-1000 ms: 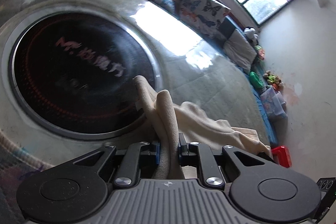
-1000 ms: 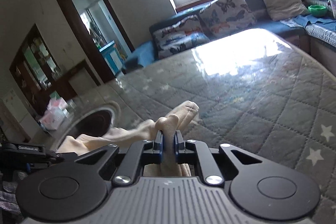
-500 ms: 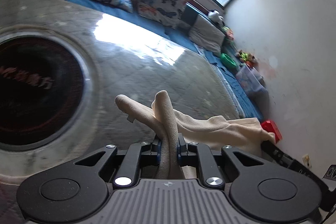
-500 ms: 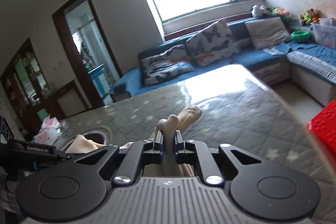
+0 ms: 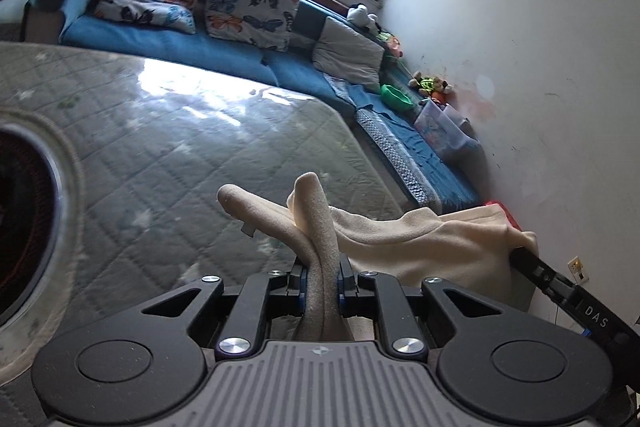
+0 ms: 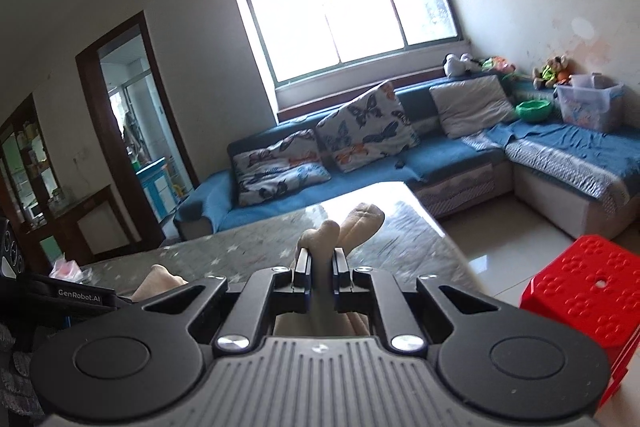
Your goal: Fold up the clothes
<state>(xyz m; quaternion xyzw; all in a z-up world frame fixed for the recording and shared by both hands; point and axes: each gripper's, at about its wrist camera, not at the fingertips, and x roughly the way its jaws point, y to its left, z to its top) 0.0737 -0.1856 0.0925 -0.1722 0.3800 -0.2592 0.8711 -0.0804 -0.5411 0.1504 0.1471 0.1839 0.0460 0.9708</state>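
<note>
A cream fleece garment (image 5: pixel 420 243) hangs in the air between both grippers, above the grey quilted table (image 5: pixel 192 155). My left gripper (image 5: pixel 320 269) is shut on a bunched fold of it, and the cloth stretches right toward the other gripper's black body (image 5: pixel 560 287). In the right wrist view my right gripper (image 6: pixel 320 261) is shut on another fold of the garment (image 6: pixel 352 227), whose rounded ends stick up past the pads. More cream cloth (image 6: pixel 160 281) shows at lower left beside the left gripper's body (image 6: pixel 60 293).
A dark round inset (image 5: pixel 24 227) sits in the table at the left. A blue corner sofa (image 6: pixel 560 151) with butterfly cushions (image 6: pixel 368 127) runs along the window wall. A red plastic stool (image 6: pixel 592 283) stands on the tiled floor to the right.
Both grippers have risen and tilted up with the garment held. The table has dropped lower in both views, and the sofa, window and red stool have come into sight.
</note>
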